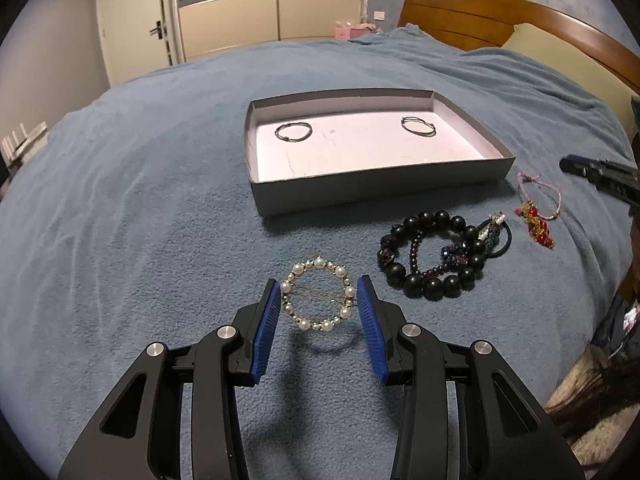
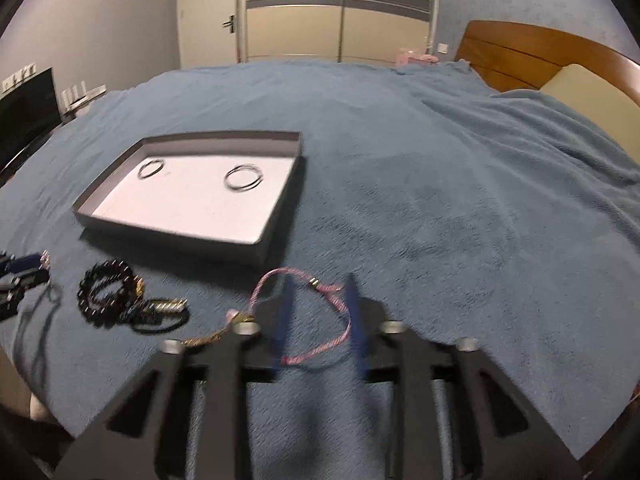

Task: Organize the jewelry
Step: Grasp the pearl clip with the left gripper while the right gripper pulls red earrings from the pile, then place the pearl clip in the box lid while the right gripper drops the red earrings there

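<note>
The left tool [image 1: 318, 300] holds a round hair clip of white pearls and gold wire [image 1: 318, 295] clamped between its blue ribbed pads, lifted just above the blue fleece bedspread [image 1: 140, 220], where its shadow falls. The right tool [image 2: 318, 320] is blurred; its blue pads stand apart, straddling the loop of a pink braided cord bracelet [image 2: 320, 312] that lies on the bedspread, and they seem not to press on it. Its red and gold charm [image 1: 538, 228] shows in the left view. Just left of that bracelet lies a heap: a bracelet of large dark round beads [image 1: 432, 260], a smaller string of dark purple beads [image 1: 424, 254] inside it, and a black elastic hair tie with a sparkling ornament [image 1: 498, 232]. Beyond these sits a shallow grey cardboard tray [image 1: 360, 188], with two thin metal hoop bangles [image 1: 293, 131] [image 1: 419, 125] well apart on its pale floor. Farther off are a wooden headboard [image 1: 480, 20] and a cream wardrobe [image 1: 272, 0].
</note>
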